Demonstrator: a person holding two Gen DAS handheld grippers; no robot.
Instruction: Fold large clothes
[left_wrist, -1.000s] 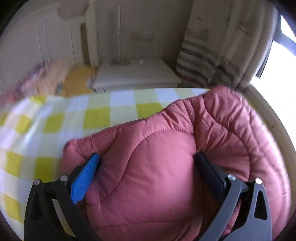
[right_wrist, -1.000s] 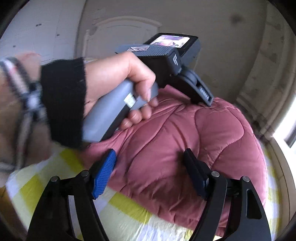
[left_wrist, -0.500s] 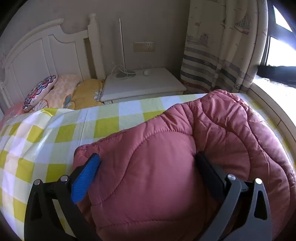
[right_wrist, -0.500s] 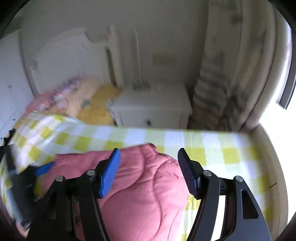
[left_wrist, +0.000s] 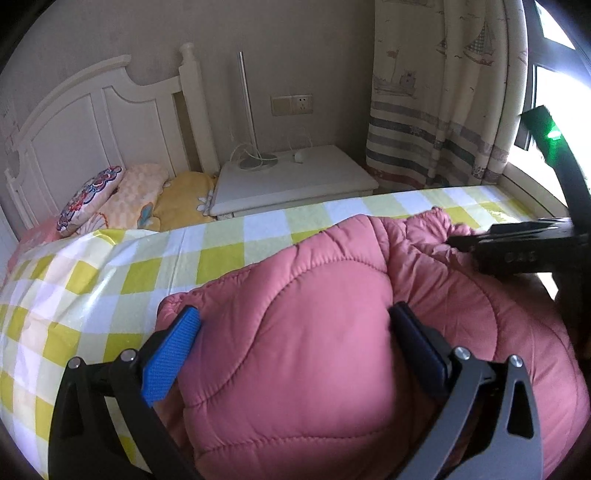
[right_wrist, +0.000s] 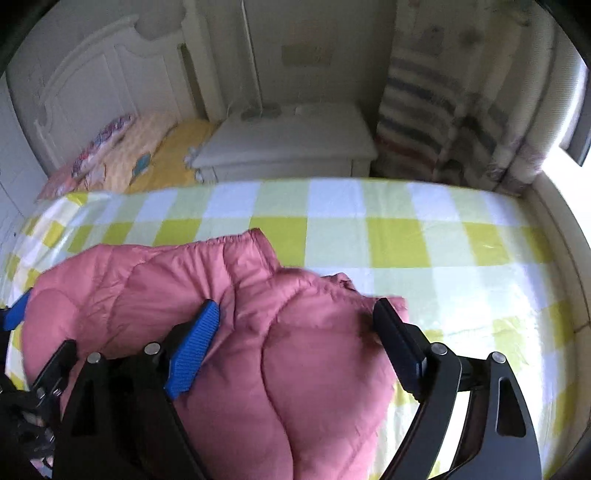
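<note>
A pink quilted puffer jacket (left_wrist: 314, 332) lies bunched on the yellow-and-white checked bed cover (left_wrist: 110, 280). My left gripper (left_wrist: 294, 312) stands wide open, fingers sunk into the padding, which bulges up between them. In the right wrist view the jacket (right_wrist: 147, 277) fills the lower left. My right gripper (right_wrist: 296, 305) straddles its right end, jaws opening, a puffy fold between them and the dark finger (right_wrist: 399, 343) at the jacket's edge. The left gripper's blue pad (right_wrist: 14, 314) peeks in at the far left. The right gripper's black body (left_wrist: 517, 254) shows at the right of the left wrist view.
A white nightstand (left_wrist: 295, 177) with a lamp base stands beyond the bed. Pillows (left_wrist: 110, 195) lie against the white headboard (left_wrist: 92, 122). A striped curtain (left_wrist: 436, 110) hangs by the bright window on the right. Bare checked cover (right_wrist: 406, 240) stretches right of the jacket.
The right gripper swung from facing the person's left hand to facing the headboard, came down over the jacket's right end, and its jaws widened. Its body entered the left wrist view.
</note>
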